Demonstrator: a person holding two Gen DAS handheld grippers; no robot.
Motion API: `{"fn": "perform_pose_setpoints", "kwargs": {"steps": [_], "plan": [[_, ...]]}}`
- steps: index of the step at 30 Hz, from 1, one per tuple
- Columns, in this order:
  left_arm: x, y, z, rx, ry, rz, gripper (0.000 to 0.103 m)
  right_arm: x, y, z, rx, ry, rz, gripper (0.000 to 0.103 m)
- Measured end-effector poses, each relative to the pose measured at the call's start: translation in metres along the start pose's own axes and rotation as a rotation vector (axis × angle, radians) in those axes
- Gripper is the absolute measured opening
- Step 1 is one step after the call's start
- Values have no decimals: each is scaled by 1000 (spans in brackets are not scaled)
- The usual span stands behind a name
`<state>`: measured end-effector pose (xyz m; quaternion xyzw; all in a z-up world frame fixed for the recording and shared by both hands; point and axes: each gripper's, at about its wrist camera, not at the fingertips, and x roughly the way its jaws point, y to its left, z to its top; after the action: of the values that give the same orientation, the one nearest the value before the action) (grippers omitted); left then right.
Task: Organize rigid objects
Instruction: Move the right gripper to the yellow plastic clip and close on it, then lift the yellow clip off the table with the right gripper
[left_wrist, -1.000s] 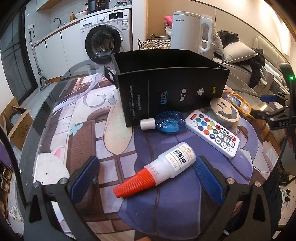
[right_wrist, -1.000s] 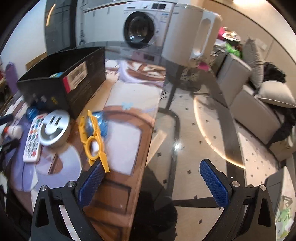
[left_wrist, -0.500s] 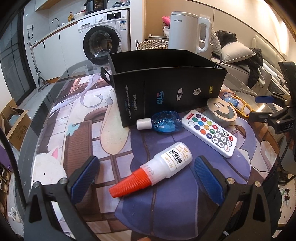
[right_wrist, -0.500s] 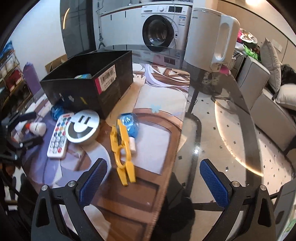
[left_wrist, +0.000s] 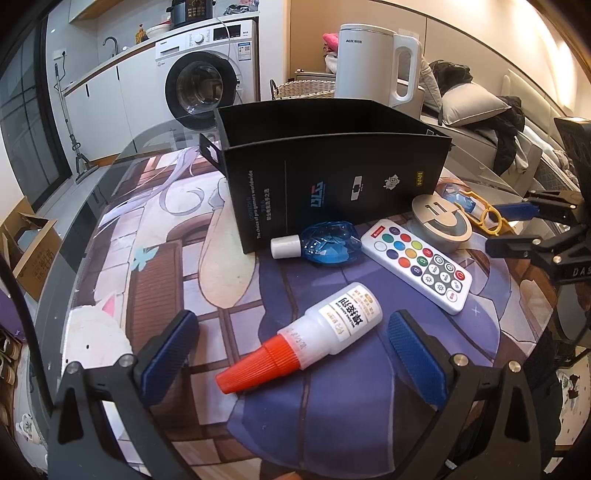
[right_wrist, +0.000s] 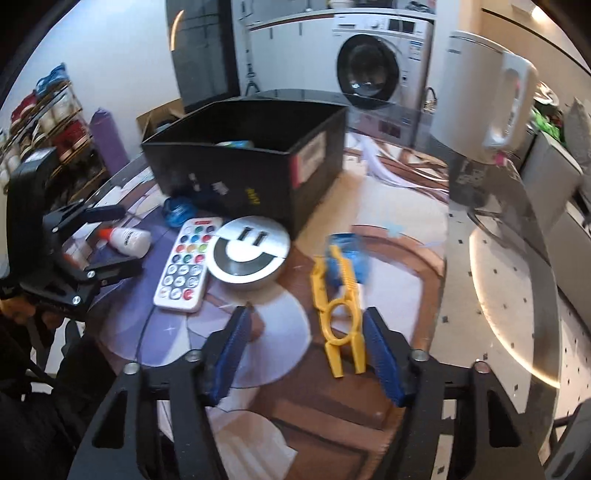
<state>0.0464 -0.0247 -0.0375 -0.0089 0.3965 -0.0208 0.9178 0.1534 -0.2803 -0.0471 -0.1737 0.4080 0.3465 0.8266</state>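
Left wrist view: the left gripper (left_wrist: 291, 347) is spread wide around the red-capped glue bottle (left_wrist: 314, 334), which lies untouched on the printed mat (left_wrist: 166, 266) near the black box (left_wrist: 332, 184).

Right wrist view: the right gripper (right_wrist: 308, 349) stands partly open, gripping nothing — the yellow clip (right_wrist: 338, 314) lies between its 2 fingers.

Left gripper (left_wrist: 291, 347) low over the table with jaws spread wide, right gripper (right_wrist: 306, 350) likewise low, jaws parted but noticeably narrower, nothing clamped.
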Motion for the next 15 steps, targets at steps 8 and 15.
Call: {"fn": "perform_pose_setpoints", "kwargs": {"steps": [8, 15], "plan": [[0, 0, 0, 0, -1, 0, 103, -1, 8, 2, -18, -10, -10, 42], [0, -1, 0, 1, -1, -1, 103, 8, 6, 6, 29, -29, -9, 25]]}}
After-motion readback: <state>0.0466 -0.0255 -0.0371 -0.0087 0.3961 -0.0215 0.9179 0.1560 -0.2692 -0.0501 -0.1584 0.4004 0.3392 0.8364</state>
